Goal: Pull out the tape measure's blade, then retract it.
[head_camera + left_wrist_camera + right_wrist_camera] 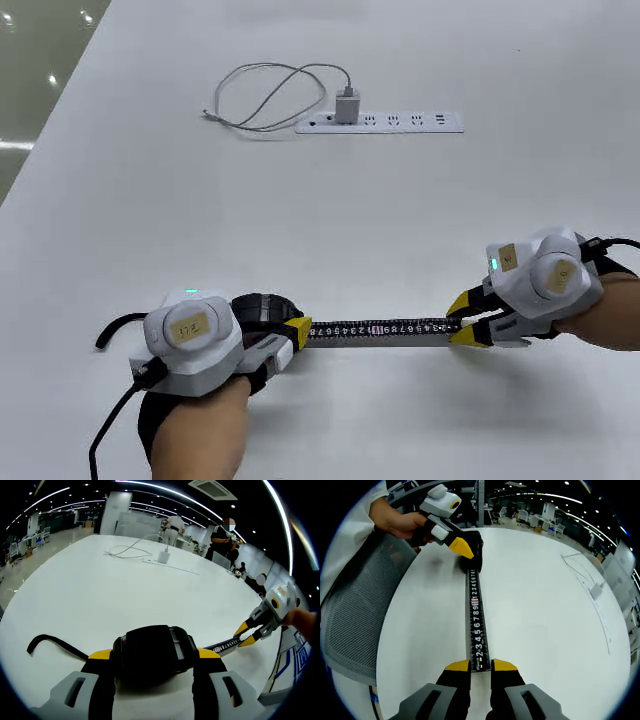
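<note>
Low in the head view, we see our left gripper (pixel 286 326) squeezing the black tape measure (pixel 258 305) at lower left. Its blade (pixel 380 328) lies flat across the white table (pixel 300 220) to the lower right, where our right gripper (pixel 464 320) pinches the blade's end. A power strip (pixel 390 122) lies near the top.

The tape measure's case (pixel 150 647), between the left gripper's (pixel 154 655) jaws, looks matt black plastic; its blade (pixel 476 615), at the right gripper's (pixel 481 666) tips, smooth, slightly glossy.
</note>
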Available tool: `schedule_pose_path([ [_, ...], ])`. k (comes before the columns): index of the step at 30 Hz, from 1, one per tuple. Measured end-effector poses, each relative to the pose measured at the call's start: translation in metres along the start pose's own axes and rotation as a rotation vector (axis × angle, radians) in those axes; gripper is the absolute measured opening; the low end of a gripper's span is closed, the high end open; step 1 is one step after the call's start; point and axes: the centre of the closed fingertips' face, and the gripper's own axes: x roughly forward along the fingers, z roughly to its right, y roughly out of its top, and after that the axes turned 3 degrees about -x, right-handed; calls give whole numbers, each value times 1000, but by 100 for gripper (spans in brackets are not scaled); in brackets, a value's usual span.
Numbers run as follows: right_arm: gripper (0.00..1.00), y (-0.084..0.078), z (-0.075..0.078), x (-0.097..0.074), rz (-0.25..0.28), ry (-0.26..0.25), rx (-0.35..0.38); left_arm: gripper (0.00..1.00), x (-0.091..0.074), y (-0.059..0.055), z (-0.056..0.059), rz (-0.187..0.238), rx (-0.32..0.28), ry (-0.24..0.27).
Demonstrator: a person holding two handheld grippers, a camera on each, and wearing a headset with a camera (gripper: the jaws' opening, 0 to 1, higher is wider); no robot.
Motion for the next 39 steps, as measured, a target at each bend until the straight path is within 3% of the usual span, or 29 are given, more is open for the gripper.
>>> schedule_pose_path([
  [39, 11, 47, 4, 22, 110, 10, 12, 59, 1, 0, -1, 4, -16, -14],
])
